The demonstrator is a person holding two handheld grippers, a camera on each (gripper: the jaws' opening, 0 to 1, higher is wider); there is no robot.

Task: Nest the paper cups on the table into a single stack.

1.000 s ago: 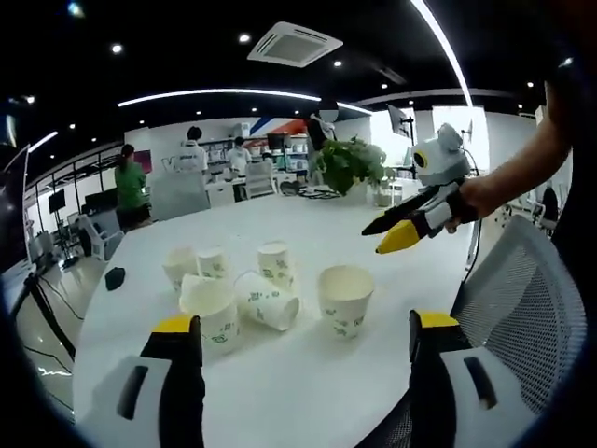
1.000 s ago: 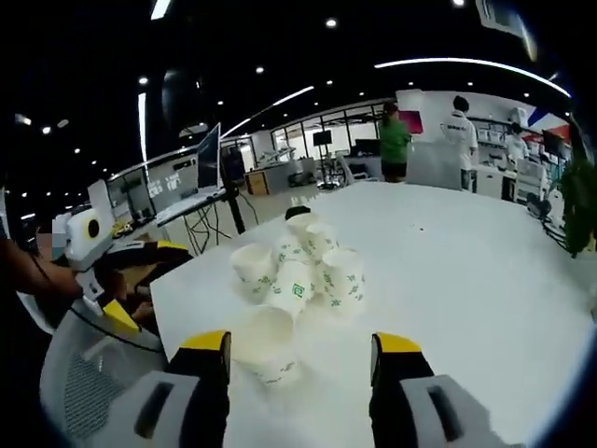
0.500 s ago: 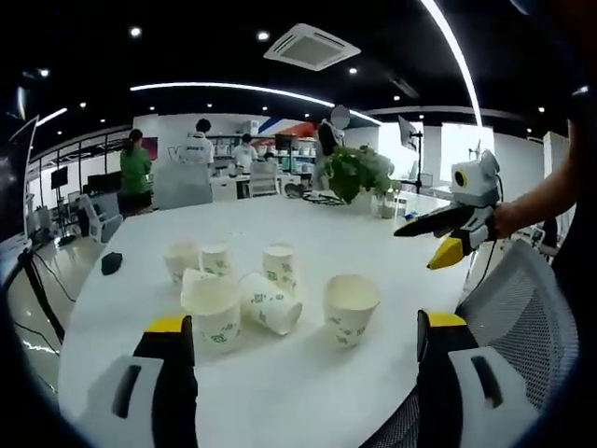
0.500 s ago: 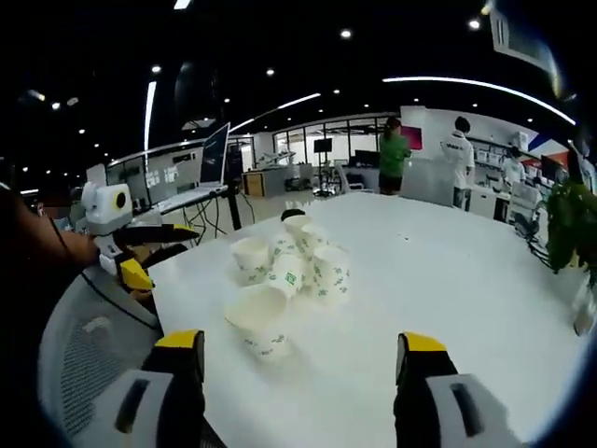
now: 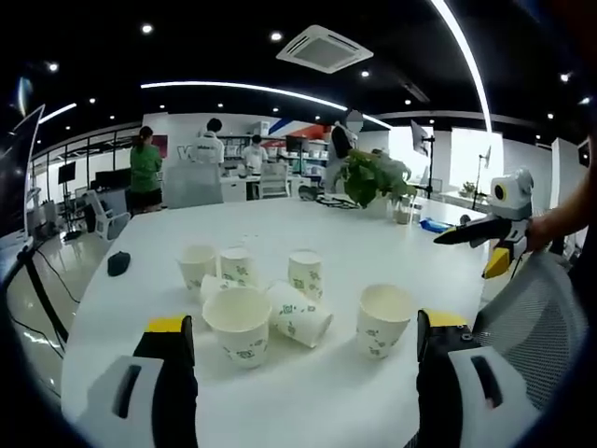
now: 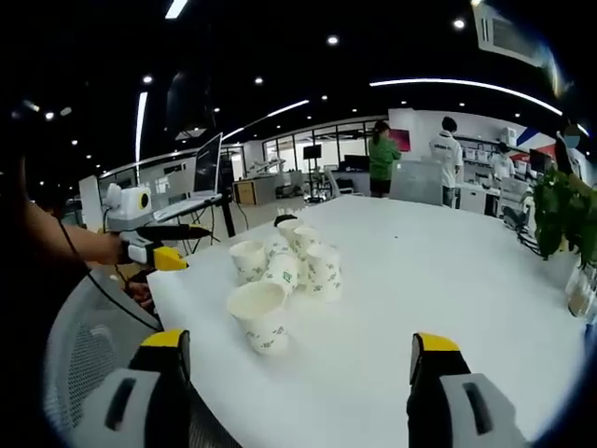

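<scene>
Six paper cups (image 5: 280, 303) sit loose on the white table (image 5: 308, 233), one lying on its side w/ the rest upright. Left hand-held gripper (image 5: 303, 387) hangs short of them, jaws spread wide, nothing held – nearest cup (image 5: 238, 325) just ahead of its left jaw. Right hand-held gripper (image 6: 297, 397) also released, empty, cups up front-left, lone cup (image 6: 259, 315) closest.

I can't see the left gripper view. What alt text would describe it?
Six paper cups sit clustered on a white table, one tipped on its side, none stacked. The left gripper is open, empty; the right gripper is off right.
</scene>
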